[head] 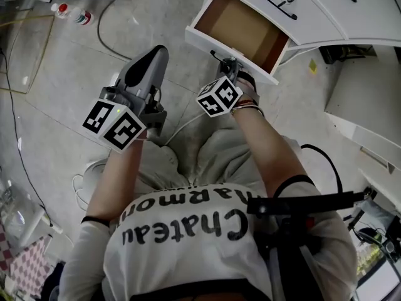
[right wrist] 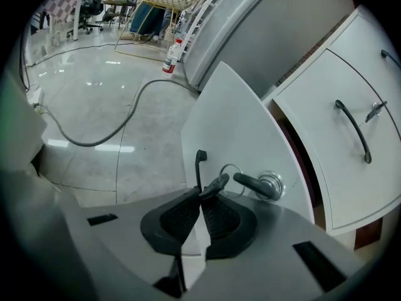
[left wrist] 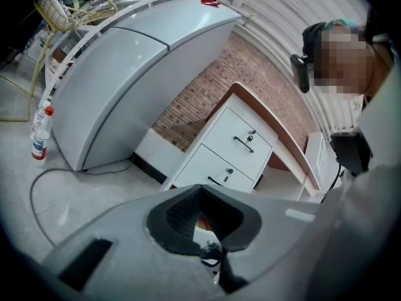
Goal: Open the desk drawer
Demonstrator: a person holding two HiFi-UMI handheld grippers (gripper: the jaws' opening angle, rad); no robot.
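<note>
right gripper view: right gripper (right wrist: 202,196) clamps drawer handle (right wrist: 199,165), keys (right wrist: 250,183) beside; left gripper (left wrist: 200,188) closed, empty; cable (right wrist: 128,115) beyond.

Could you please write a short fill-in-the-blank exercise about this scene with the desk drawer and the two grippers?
1. The right gripper is shut on the open drawer's black ____.
2. A key sits in that drawer's ____.
3. The plastic bottle on the floor has a ____ cap.
4. The left gripper, its jaws together, holds ____.
Missing words: handle; lock; red; nothing.
</note>
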